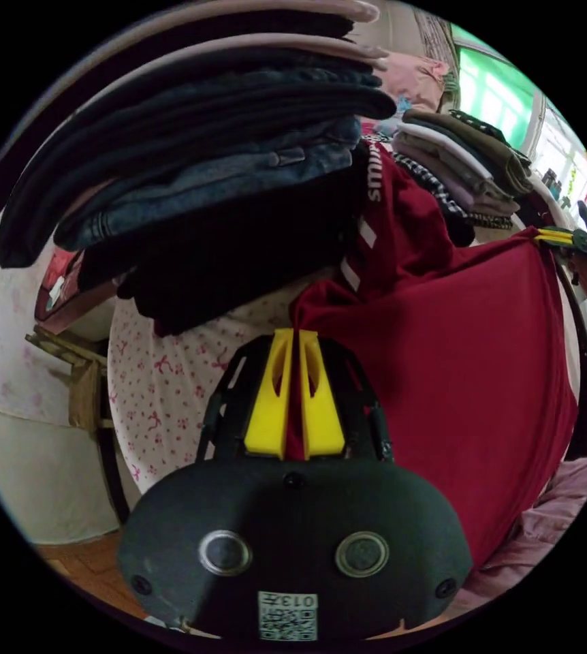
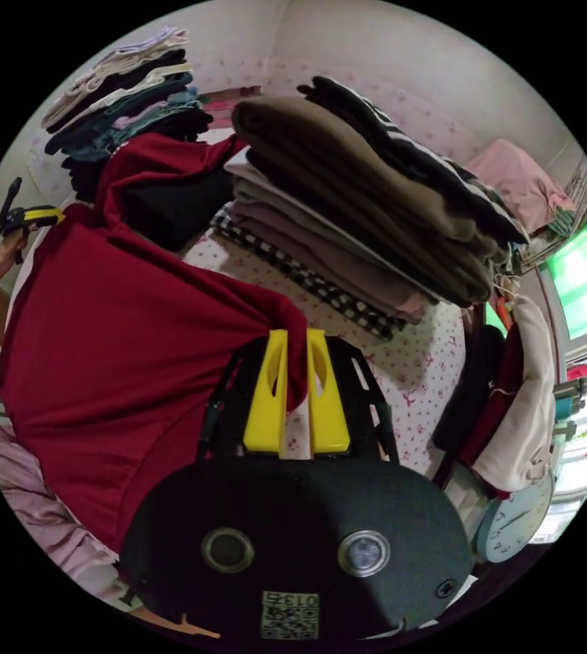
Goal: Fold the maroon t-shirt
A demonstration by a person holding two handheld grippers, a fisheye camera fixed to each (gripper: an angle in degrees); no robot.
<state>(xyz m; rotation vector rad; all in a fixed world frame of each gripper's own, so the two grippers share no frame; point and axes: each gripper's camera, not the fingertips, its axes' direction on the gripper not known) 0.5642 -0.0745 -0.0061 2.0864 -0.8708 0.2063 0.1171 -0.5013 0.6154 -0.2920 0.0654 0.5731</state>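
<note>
The maroon t-shirt (image 1: 470,361) hangs stretched between both grippers above a white sheet with pink bows (image 1: 164,388). My left gripper (image 1: 295,337) is shut on one corner of the shirt, the cloth pinched between its yellow jaws. The right gripper (image 1: 558,237) shows far right in that view, holding the other corner. In the right gripper view the maroon t-shirt (image 2: 123,340) spreads to the left, and my right gripper (image 2: 296,337) is shut on a bunched corner. The left gripper (image 2: 35,216) holds the far corner at upper left, a hand behind it.
A tall stack of folded jeans and dark clothes (image 1: 205,157) stands close behind the shirt. A second stack of brown, grey and checked clothes (image 2: 368,225) sits beside it on the sheet. Pink bedding (image 2: 28,497) lies below. A clock (image 2: 515,524) and hanging clothes (image 2: 511,409) are at right.
</note>
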